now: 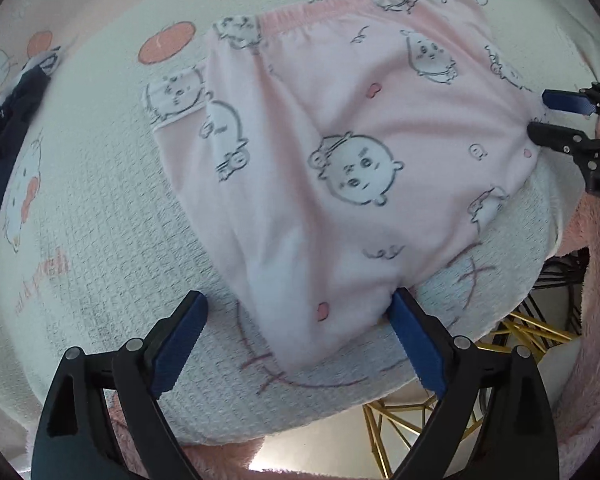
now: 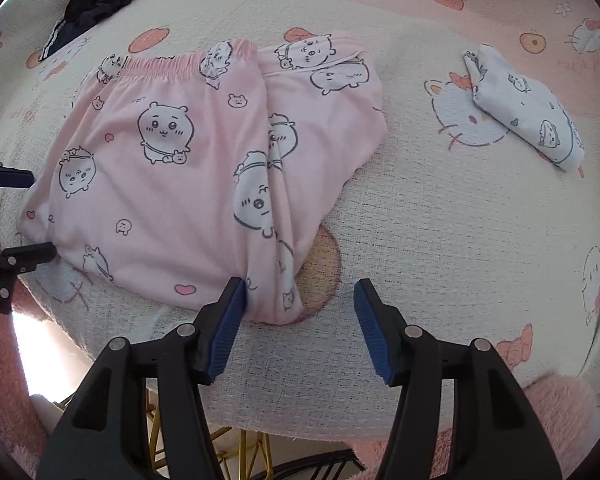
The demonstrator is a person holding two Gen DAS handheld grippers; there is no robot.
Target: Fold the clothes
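On the cream cloth [image 2: 420, 240] printed with cartoon cats and peaches, faint pink script shows in the left wrist view but is too blurred to read. Pink pyjama trousers [image 2: 172, 184] lie folded there, near its front edge. Both the left gripper [image 1: 298, 344] and the right gripper [image 2: 300, 328] reach level over that edge, jaws spread wide around the trousers' near corners, holding nothing.

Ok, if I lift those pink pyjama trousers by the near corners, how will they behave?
The pink pyjama trousers will probably sag and drape: the cloth looks thin, with soft creases. The folded-over leg lies loose on top, so it may slide or fall open. They look light, so both open grippers, left and right, should manage them easily.
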